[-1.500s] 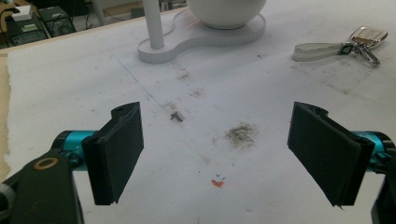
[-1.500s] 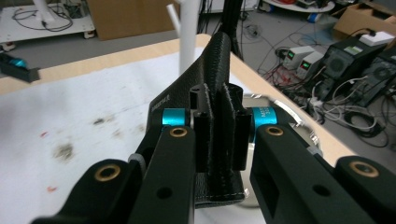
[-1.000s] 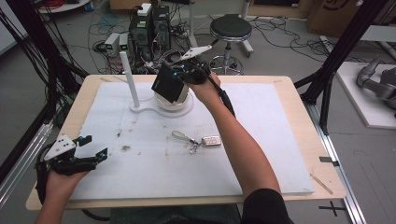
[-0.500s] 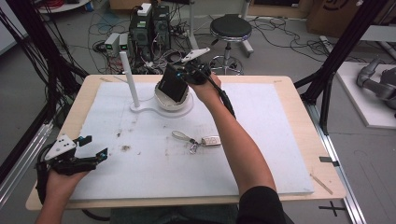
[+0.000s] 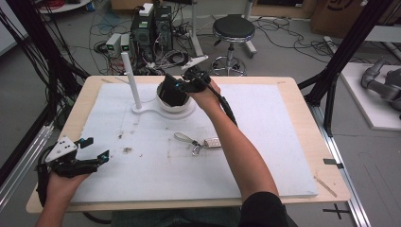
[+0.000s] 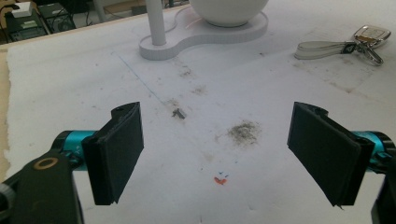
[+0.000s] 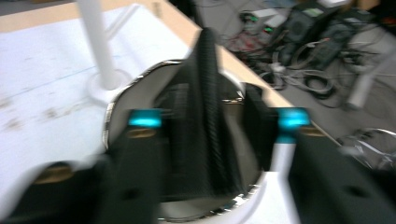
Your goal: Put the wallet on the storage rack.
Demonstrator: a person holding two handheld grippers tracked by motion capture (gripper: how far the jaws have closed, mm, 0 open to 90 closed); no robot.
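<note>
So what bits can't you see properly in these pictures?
- Black wallet: right gripper view is blurred; can't tell whether the right gripper pads press it.
- White bowl inside: hidden by the wallet, high view.
- Keys: too small to count.
- Bowl top: cut off, left gripper view.

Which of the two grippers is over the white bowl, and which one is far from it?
The right gripper is over the white bowl, at a black wallet. The left gripper rests near the table's front-left corner, jaws open.

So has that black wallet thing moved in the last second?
Yes. The black wallet has sunk from above the white bowl down into it, beside the fixed white post, as the right gripper opened.
</note>
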